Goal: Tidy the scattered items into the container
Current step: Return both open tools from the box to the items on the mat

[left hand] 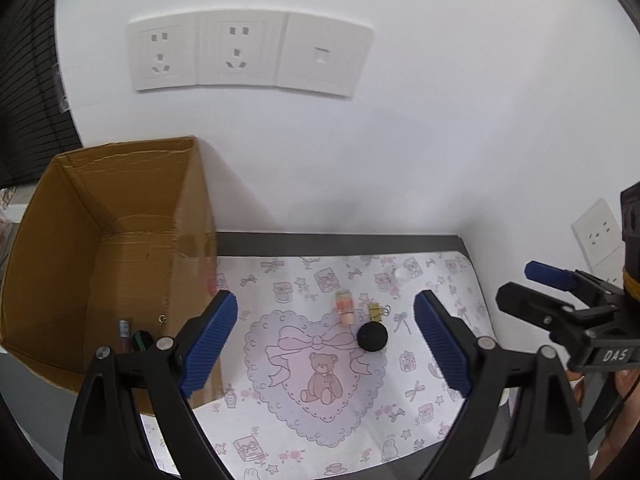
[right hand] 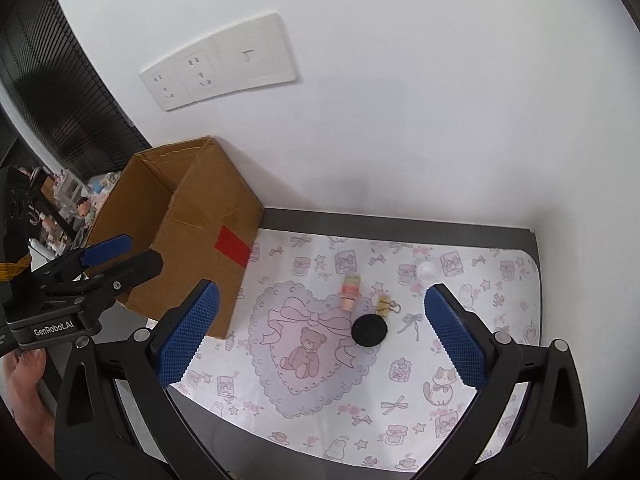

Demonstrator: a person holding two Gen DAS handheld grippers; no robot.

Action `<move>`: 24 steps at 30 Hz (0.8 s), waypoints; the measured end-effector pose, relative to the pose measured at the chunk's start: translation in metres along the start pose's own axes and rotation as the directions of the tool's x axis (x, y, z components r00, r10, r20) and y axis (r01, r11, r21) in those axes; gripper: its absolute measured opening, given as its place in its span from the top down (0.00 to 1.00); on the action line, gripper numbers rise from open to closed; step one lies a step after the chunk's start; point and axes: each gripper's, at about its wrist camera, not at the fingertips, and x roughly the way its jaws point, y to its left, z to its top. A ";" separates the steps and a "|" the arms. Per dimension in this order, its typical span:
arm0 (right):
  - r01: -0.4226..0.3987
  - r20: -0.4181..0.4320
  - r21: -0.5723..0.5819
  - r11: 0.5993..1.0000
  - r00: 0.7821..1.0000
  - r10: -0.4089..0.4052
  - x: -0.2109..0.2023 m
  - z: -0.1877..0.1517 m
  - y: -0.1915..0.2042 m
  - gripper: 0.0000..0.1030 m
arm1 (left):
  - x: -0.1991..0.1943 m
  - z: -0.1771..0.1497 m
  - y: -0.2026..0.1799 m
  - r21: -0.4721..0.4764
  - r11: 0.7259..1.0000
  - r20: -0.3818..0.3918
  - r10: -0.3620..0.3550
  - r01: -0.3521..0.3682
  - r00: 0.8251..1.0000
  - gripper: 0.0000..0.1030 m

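Note:
An open cardboard box (left hand: 60,248) (right hand: 192,216) stands at the table's left, with a few small items on its floor (left hand: 136,338). On the patterned mat lie a black round disc (left hand: 372,336) (right hand: 369,330), a pink and orange tube (left hand: 344,306) (right hand: 349,291), a gold binder clip (left hand: 375,312) (right hand: 385,305) and a small clear round cap (left hand: 401,276) (right hand: 426,269). My left gripper (left hand: 326,344) is open and empty above the mat, near the disc. My right gripper (right hand: 320,332) is open and empty, also above the mat.
A white wall with sockets (left hand: 244,54) stands right behind the table. The mat (left hand: 320,420) covers a dark table whose back edge (left hand: 340,244) shows. Each gripper appears at the edge of the other's view, the right one (left hand: 560,300) and the left one (right hand: 92,268).

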 end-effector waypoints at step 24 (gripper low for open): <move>-0.058 -0.034 0.189 0.980 0.997 0.066 0.006 -0.039 -0.087 0.00 | 0.065 -0.012 -0.045 -0.030 0.998 -0.102 0.054 -0.057 0.993 0.13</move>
